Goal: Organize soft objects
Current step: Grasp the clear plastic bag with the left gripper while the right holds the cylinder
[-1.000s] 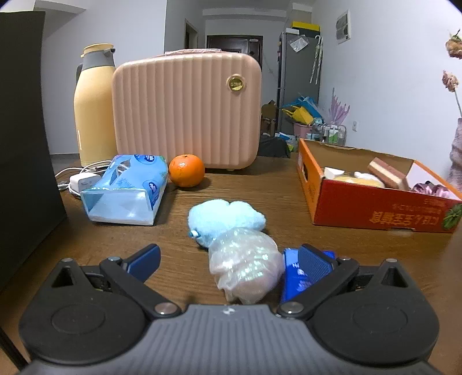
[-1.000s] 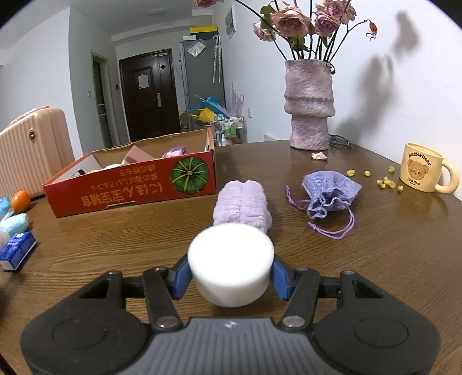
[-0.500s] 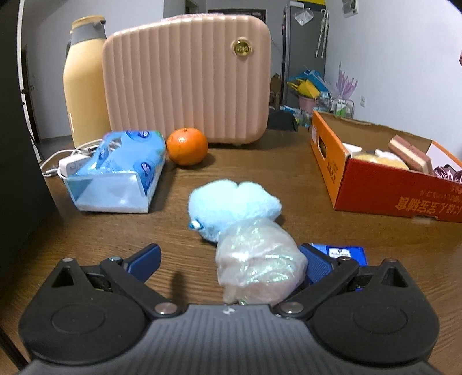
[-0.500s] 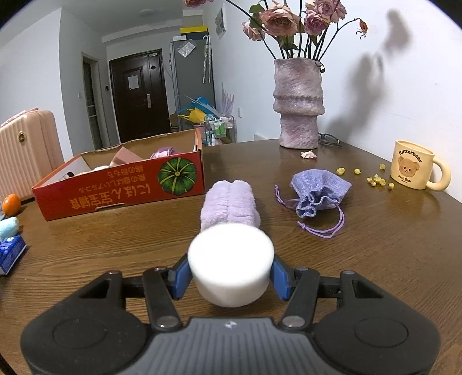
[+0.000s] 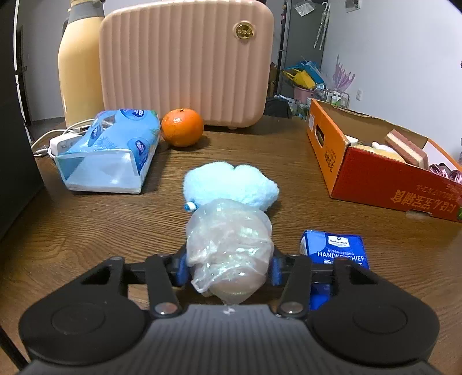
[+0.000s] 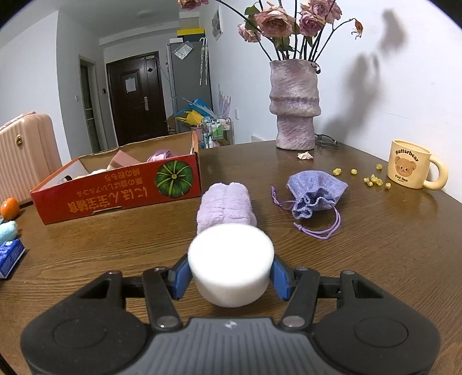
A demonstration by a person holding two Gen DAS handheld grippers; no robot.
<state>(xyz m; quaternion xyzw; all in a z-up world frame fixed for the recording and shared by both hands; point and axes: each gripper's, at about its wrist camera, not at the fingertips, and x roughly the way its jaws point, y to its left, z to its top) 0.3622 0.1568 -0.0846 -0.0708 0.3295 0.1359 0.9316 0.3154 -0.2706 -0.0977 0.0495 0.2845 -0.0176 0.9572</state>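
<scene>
Plastic-wrapped bundle (image 5: pixel 228 248) now clamped by just-closed left gripper (image 5: pixel 228 269); right gripper (image 6: pixel 231 278) still grips white foam cylinder (image 6: pixel 231 262).

A pink ribbed suitcase (image 5: pixel 184 60) stands at the back of the wooden bench (image 5: pixel 86 219), with a tall cream thermos (image 5: pixel 79 63) just beside it on the left. An orange (image 5: pixel 182 127) sits in front of the suitcase, beside a blue tissue pack (image 5: pixel 109 153). A white charger (image 5: pixel 62 142) and its cable lie behind that pack. Elsewhere a purple vase (image 6: pixel 294 103) holds dried roses (image 6: pixel 277 20), and a cream bear mug (image 6: pixel 410 164) stands near scattered yellow bits (image 6: pixel 372 180).
</scene>
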